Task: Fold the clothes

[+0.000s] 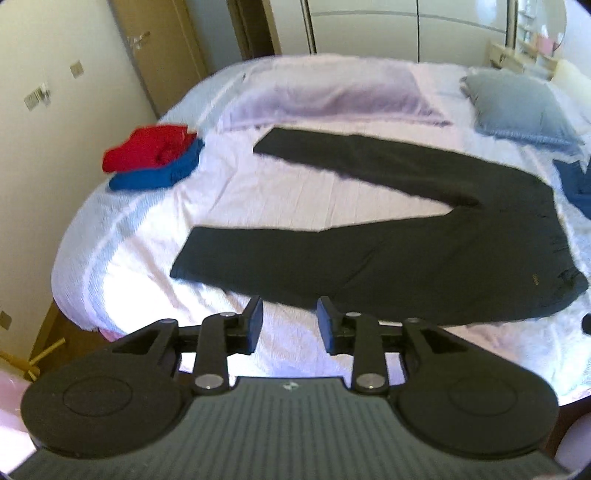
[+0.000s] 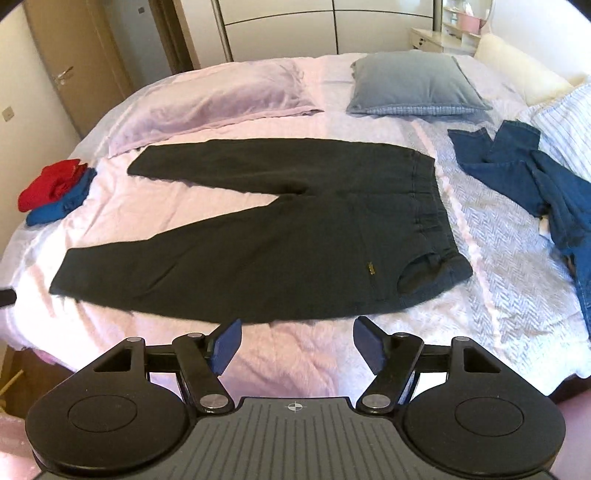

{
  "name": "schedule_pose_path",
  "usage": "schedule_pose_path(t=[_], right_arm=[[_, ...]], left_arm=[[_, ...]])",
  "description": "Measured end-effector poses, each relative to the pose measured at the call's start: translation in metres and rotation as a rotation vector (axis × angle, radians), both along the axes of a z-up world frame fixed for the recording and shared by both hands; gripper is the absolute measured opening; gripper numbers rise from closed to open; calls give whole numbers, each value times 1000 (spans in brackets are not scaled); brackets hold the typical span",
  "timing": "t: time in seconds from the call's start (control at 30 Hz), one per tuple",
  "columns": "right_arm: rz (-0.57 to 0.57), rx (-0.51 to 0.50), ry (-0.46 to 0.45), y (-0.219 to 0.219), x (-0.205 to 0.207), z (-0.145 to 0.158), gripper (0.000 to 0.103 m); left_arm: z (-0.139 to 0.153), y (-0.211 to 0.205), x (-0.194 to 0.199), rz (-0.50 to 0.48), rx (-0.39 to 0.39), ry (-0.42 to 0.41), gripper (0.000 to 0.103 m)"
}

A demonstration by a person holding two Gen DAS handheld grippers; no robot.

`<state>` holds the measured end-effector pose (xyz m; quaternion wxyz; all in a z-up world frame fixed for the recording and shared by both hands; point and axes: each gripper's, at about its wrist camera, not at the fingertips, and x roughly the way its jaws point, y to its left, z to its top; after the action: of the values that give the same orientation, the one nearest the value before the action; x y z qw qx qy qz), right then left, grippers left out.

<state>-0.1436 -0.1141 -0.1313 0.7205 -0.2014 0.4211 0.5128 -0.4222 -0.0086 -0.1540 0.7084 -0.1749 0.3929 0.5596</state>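
Observation:
Dark trousers (image 1: pixel 388 240) (image 2: pixel 280 236) lie spread flat on the bed, legs splayed toward the left, waistband at the right. My left gripper (image 1: pixel 290 314) hangs above the bed's near edge, short of the nearer leg, jaws apart with nothing between them. My right gripper (image 2: pixel 297 332) is also raised above the near edge, jaws wide and empty. A folded red garment (image 1: pixel 147 147) (image 2: pixel 48 184) rests on a folded blue one (image 1: pixel 155 177) (image 2: pixel 59 210) at the far left. Crumpled blue jeans (image 2: pixel 535 181) (image 1: pixel 576 181) lie at the right.
A lilac pillow (image 2: pixel 210 103) and a grey cushion (image 2: pixel 413 85) sit behind the trousers. The white bedspread (image 2: pixel 498 258) covers the bed. A wardrobe (image 2: pixel 332 26) and a door (image 2: pixel 66 74) stand beyond, and floor shows past the bed's left edge (image 1: pixel 55 332).

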Motion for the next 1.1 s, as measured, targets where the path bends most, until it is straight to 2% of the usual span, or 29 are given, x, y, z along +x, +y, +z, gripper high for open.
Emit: schedule_pose_path(t=[0.3,0.57,1.1], right_arm=[[-8,-21,-21,-32,-11,11,71],[-51,-54,-38,-53,-9,14,71],[-61,-78,-34,-76,-4,20,71]], left_arm=[[18,-35,1,-24,11,-3,32],[18,-51,-4,-26,-2,2,34],[16,-70,-5,-27,-9,6,36]])
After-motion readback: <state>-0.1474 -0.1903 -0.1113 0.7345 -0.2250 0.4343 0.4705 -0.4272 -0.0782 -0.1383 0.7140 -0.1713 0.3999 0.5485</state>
